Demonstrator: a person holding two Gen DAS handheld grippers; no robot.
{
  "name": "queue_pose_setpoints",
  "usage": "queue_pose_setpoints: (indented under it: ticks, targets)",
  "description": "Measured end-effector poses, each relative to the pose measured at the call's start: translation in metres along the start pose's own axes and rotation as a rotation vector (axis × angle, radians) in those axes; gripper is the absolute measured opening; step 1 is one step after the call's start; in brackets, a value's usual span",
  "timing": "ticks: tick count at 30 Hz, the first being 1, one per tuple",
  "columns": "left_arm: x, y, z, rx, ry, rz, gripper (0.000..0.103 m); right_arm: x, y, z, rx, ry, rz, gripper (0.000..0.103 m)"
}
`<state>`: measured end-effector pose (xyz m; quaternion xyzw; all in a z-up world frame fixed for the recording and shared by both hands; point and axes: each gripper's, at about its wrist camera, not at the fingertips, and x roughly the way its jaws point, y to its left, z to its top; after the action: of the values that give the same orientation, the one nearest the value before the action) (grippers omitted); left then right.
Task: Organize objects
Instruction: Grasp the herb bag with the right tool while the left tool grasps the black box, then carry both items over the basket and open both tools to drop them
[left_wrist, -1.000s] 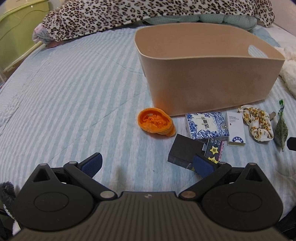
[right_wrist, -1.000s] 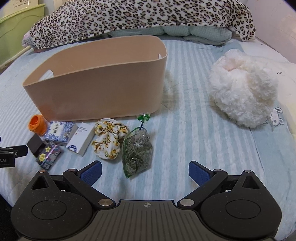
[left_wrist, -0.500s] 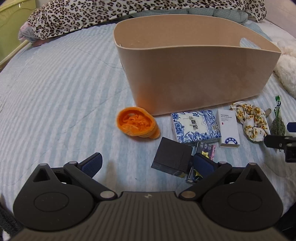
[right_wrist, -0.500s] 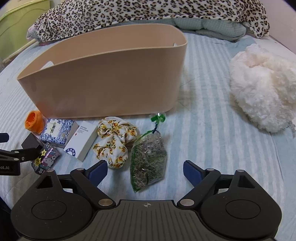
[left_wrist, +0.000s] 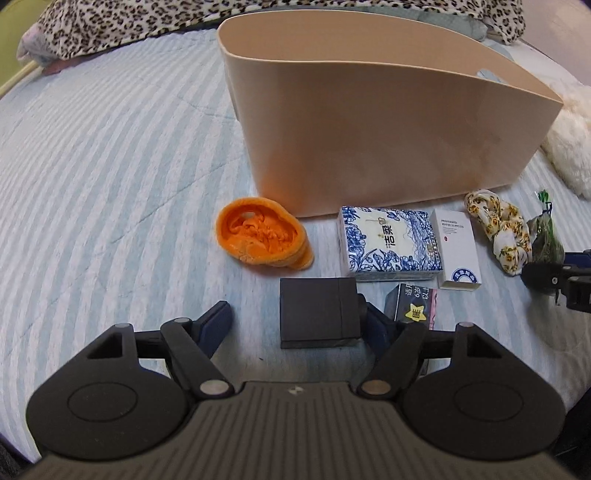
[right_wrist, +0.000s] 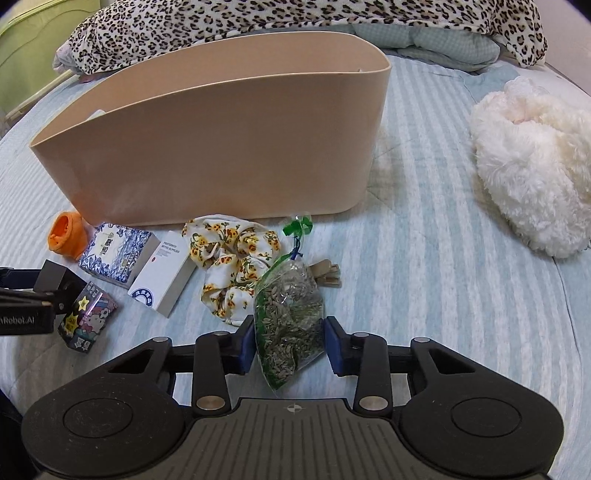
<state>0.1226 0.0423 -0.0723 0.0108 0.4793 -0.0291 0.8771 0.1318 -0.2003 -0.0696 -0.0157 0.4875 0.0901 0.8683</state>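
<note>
A tan bin (left_wrist: 369, 122) stands on the bed; it also shows in the right wrist view (right_wrist: 221, 147). Before it lie an orange ear model (left_wrist: 264, 236), a blue-patterned box (left_wrist: 389, 242), a white box (left_wrist: 458, 251), a floral scrunchie (right_wrist: 232, 258), a star-sticker box (right_wrist: 86, 317) and a black box (left_wrist: 319, 314). My left gripper (left_wrist: 295, 325) is open, with the black box between its fingers, against the right one. My right gripper (right_wrist: 290, 345) has closed in around a clear bag of dried herbs (right_wrist: 290, 317), its pads at the bag's sides.
A white fluffy plush (right_wrist: 532, 181) lies to the right on the striped bedcover (left_wrist: 110, 184). A leopard-print blanket (right_wrist: 295, 18) is heaped behind the bin. A small tan clip (right_wrist: 327, 273) lies beside the herb bag. A green container (right_wrist: 22, 48) stands far left.
Both grippers moved forward and down. The left now straddles the black box. The right narrowed its fingers around the herb bag.
</note>
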Motion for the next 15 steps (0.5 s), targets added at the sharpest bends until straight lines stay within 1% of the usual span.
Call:
queue_pose_setpoints:
  ticks: [2, 4, 6, 7, 9, 15]
  targets:
    - [0.0, 0.001, 0.002, -0.001, -0.013, -0.009, 0.072, -0.001, 0.0, -0.001, 0.002, -0.001, 0.002, 0.035]
    - [-0.001, 0.004, 0.003, -0.005, -0.026, -0.019, 0.059, -0.001, 0.0, -0.001, 0.002, 0.0, 0.003, 0.033]
    - [-0.002, 0.006, 0.004, -0.001, -0.031, -0.023, 0.055, -0.002, 0.001, -0.001, -0.009, 0.001, -0.001, 0.033]
    - [-0.002, 0.007, 0.004, 0.004, -0.03, -0.023, 0.05, -0.002, 0.002, -0.001, -0.013, 0.001, -0.004, 0.033]
    - [-0.003, 0.008, 0.008, 0.013, -0.032, -0.028, 0.05, -0.004, 0.001, -0.001, -0.011, -0.007, -0.003, 0.033]
    - [-0.01, 0.012, 0.004, 0.004, -0.045, -0.043, 0.05, -0.012, 0.0, -0.003, 0.007, -0.021, 0.003, 0.033]
